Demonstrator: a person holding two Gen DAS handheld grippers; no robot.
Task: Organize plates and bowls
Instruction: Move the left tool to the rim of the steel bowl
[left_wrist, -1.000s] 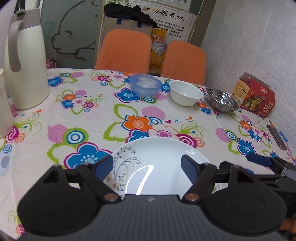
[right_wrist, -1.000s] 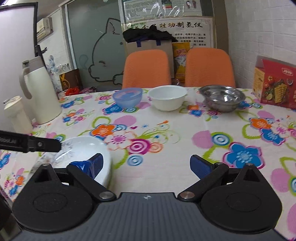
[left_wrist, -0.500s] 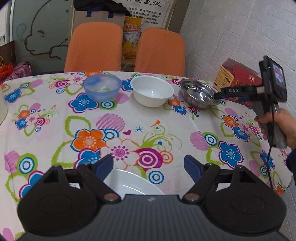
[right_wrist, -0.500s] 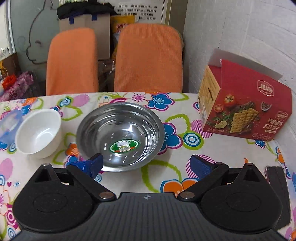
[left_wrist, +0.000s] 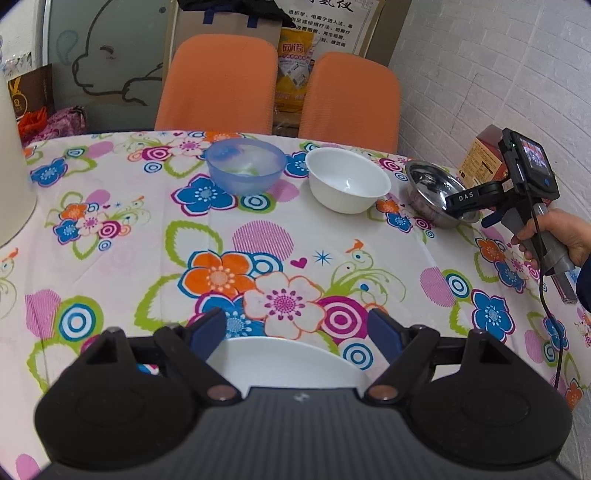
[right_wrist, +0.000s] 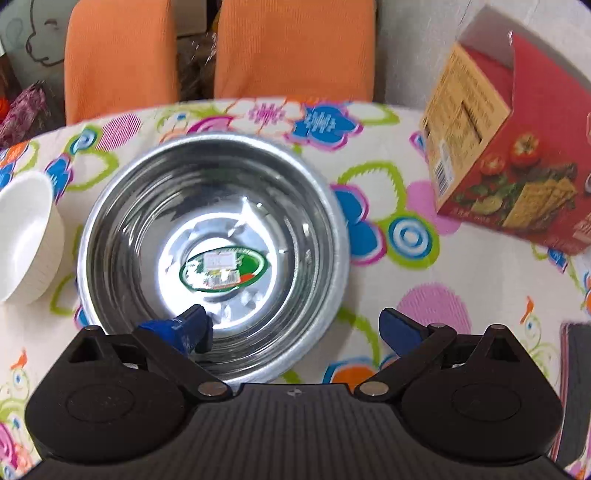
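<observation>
Steel bowl (right_wrist: 210, 240) straddled at its near rim by the unclenched right tool (right_wrist: 291, 326), likely for lifting; left tool (left_wrist: 297, 334) released above the white plate (left_wrist: 288, 363).

Shiny metal bowl (right_wrist: 214, 236), glossy white bowl (left_wrist: 347, 181)

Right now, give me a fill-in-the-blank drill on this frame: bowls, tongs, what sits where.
1. The right tongs are open, with one blue finger inside the ____ bowl.
2. Between the blue bowl and the metal one stands a ____ bowl.
3. On the floor of the metal bowl sits a green oval ____.
4. Below the open left tongs lies a white ____.

Missing words: metal; white; sticker; plate
</observation>
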